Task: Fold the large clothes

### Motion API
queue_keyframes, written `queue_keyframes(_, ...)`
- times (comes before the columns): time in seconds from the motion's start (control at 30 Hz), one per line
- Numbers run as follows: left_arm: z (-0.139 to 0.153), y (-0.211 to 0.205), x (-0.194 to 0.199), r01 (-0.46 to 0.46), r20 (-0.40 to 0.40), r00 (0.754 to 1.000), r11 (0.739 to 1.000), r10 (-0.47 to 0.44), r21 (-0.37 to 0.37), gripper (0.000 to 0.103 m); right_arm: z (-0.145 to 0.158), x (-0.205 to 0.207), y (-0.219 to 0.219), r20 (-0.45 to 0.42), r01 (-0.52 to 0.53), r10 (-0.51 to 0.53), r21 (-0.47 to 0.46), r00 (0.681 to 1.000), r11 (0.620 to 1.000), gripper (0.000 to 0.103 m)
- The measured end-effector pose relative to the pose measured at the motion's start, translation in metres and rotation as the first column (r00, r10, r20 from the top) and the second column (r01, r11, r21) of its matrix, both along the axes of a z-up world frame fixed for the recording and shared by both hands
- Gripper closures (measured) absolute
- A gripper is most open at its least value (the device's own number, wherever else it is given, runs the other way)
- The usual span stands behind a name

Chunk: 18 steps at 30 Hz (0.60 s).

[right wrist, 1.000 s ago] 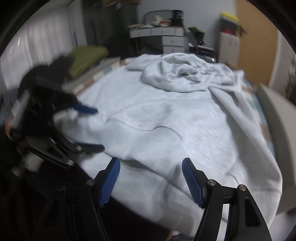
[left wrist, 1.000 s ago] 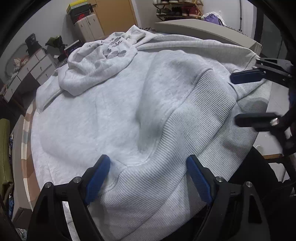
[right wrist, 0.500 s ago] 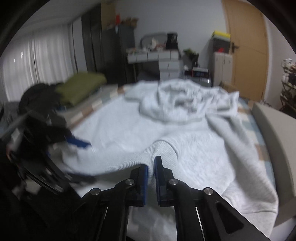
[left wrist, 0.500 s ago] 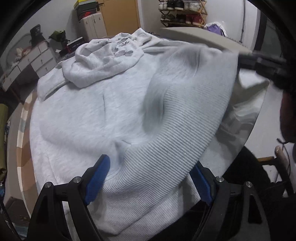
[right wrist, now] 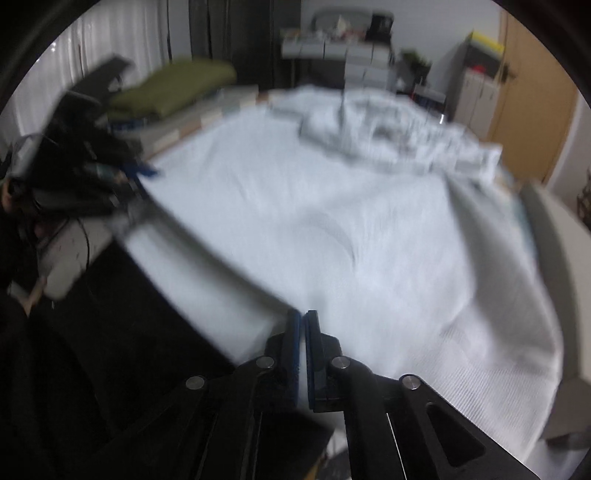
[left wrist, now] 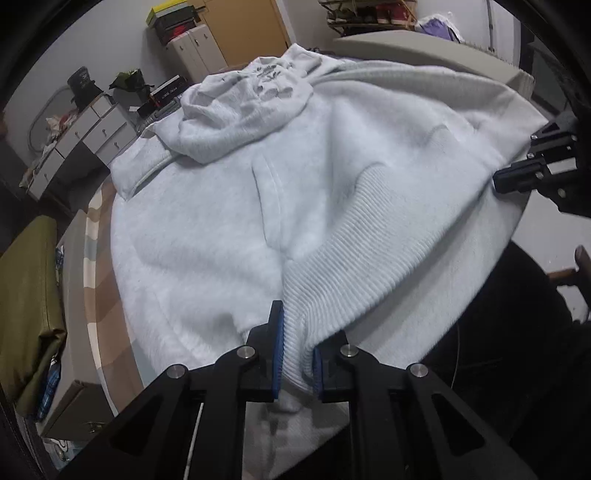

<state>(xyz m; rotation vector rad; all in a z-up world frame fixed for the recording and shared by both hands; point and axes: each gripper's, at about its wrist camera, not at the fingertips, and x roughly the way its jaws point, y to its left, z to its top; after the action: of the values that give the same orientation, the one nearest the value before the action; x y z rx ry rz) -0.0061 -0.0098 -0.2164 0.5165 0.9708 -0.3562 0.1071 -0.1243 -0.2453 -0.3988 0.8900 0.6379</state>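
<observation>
A large light-grey hoodie (left wrist: 229, 221) lies spread over a bed, its hood (left wrist: 251, 99) bunched at the far end. In the left wrist view my left gripper (left wrist: 297, 350) has its jaws closing tight on the ribbed hem (left wrist: 369, 236), and the blue pads pinch a fold of it. My right gripper (left wrist: 517, 177) grips the same hem at the right edge. The blurred right wrist view shows my right gripper (right wrist: 303, 332) closing to shut, with a thin layer of the hoodie (right wrist: 332, 229) between its pads. My left gripper (right wrist: 136, 173) holds the hem at far left.
A folded olive blanket (left wrist: 29, 295) lies beside the bed on the left. White drawer units (left wrist: 85, 136) and a wooden door (left wrist: 251, 26) stand behind. A padded bed end (left wrist: 424, 40) runs along the far right. Dark clothing of the person (left wrist: 517, 332) fills the near side.
Both grippers went from wide open to closed on the hoodie's hem, the right one first, then the left. The hem now lifts and stretches between them.
</observation>
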Motion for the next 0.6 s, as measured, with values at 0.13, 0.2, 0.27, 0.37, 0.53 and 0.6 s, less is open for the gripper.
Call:
queue_keyframes(0.13,-0.008,0.005,-0.012,0.038,0.006,0.999,0.999,-0.038,0.02,0.091,0.01,0.004,-0.035,-0.041,0.079,-0.075,0.085,0.996,0.993,0.103)
queue_keyframes(0.2,0.0,0.014,-0.017,0.029,0.024,0.999,1.0,-0.029,0.005,0.091,0.029,-0.001,-0.055,-0.011,0.094,-0.093,0.178,0.996,0.98,0.099)
queue_keyframes(0.27,0.016,0.035,-0.02,-0.005,0.0,1.0,0.994,0.005,-0.113,0.073,0.045,-0.004,-0.076,0.007,0.139,-0.146,0.255,0.989,0.957,0.099)
queue_keyframes(0.37,0.035,0.088,-0.017,-0.164,-0.024,0.986,0.93,0.165,-0.329,0.013,0.06,-0.002,-0.112,0.013,0.217,-0.24,0.38,0.971,0.899,0.084)
queue_keyframes(0.53,0.013,0.147,0.006,-0.434,-0.177,0.9,0.789,0.397,-0.436,0.013,0.05,0.02,-0.138,-0.009,0.401,-0.426,0.355,0.905,0.844,0.051)
queue_keyframes(0.6,0.0,0.153,0.012,-0.474,-0.263,0.88,0.744,0.395,-0.47,0.013,0.043,0.027,-0.141,-0.026,0.439,-0.457,0.33,0.889,0.836,0.052)
